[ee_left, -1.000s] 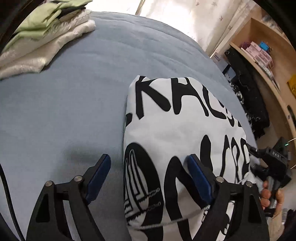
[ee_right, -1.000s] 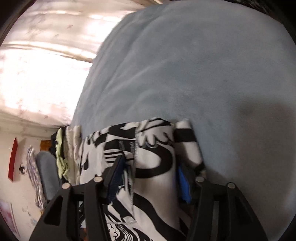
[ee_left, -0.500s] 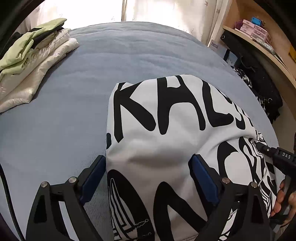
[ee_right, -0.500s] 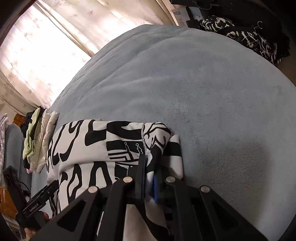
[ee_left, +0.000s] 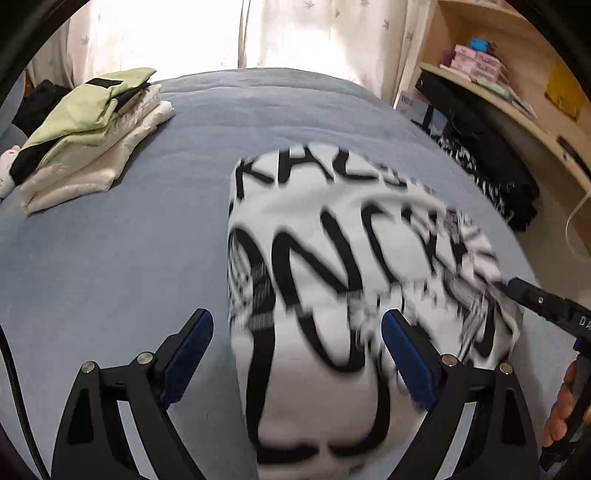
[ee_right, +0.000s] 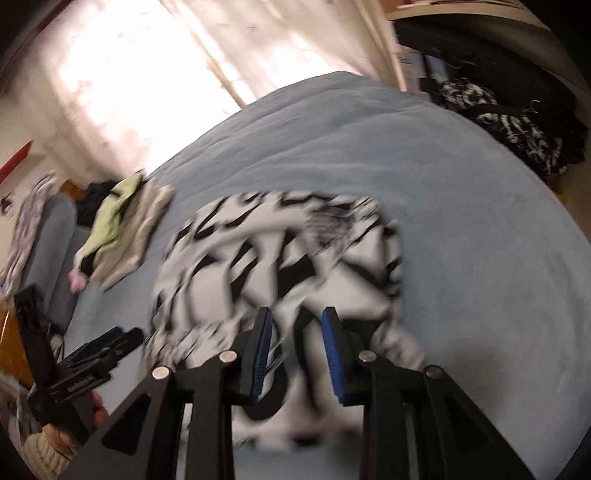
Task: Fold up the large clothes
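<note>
A folded shirt (ee_left: 332, 295) lay on the bed (ee_left: 129, 258), ahead of both grippers. A stack of clothes (ee_left: 92, 133) sat at the bed's far left. Shelves (ee_left: 517, 92) stood to the right, with a curtain (ee_left: 314, 33) behind.

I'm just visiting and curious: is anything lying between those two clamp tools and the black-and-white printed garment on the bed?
Nothing visible does. The left gripper has its fingers spread wide directly over the black-and-white printed garment, and the right gripper is open right at its near edge. The stack of folded clothes sits well off to the side on the blue bed.
</note>
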Tool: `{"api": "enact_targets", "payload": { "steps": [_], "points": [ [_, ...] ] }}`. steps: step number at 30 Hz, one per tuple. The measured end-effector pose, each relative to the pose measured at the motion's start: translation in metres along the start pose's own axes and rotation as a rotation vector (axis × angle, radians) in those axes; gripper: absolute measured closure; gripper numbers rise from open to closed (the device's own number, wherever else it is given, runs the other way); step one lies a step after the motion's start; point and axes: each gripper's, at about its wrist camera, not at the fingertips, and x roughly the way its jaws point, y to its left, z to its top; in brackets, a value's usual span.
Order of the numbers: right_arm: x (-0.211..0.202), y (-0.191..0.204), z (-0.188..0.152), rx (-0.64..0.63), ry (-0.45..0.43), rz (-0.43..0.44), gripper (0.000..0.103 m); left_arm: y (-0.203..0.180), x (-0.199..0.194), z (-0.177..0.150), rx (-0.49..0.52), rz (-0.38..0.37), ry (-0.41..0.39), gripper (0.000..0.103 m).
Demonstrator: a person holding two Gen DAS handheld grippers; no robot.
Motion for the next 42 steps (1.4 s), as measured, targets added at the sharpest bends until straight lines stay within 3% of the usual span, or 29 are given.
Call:
{"api": "enact_targets", "payload": {
  "steps": [3,7,11,15,25,31,33,35,42],
  "points": [
    [0.009,0.001,-0.019,-0.024,0.023,-0.058,0.075,0.001,0.007,-0.024,0.014,0.041,0.034,0.011],
    [0.003,-0.019,-0.030,0.023,-0.004,-0.060,0.091,0.011,0.004,-0.037,-0.024,0.009,0.016,0.011],
    [-0.017,-0.022,-0.040,0.033,-0.050,-0.111,0.091,0.013,0.001,-0.037,-0.004,0.029,0.004,0.011],
    [-0.026,-0.023,-0.052,0.043,-0.038,-0.185,0.087,0.009,-0.007,-0.041,-0.011,0.037,-0.003,0.011],
    [-0.046,-0.021,-0.069,0.127,-0.021,-0.111,0.087,0.007,-0.038,-0.051,-0.015,-0.005,-0.008,0.011],
    [-0.053,-0.011,-0.071,0.146,0.002,-0.057,0.072,0.011,-0.060,-0.052,-0.043,-0.046,-0.015,0.011],
    [-0.055,-0.007,-0.067,0.136,0.020,-0.034,0.059,0.012,-0.065,-0.049,-0.045,-0.072,-0.011,0.011],
    [-0.056,-0.005,-0.061,0.123,0.032,-0.033,0.033,0.015,-0.067,-0.045,-0.059,-0.116,-0.001,0.011],
    [-0.039,-0.024,-0.020,0.115,0.083,-0.021,0.031,0.038,-0.037,-0.026,-0.237,-0.337,0.134,0.008]
  ]
}}
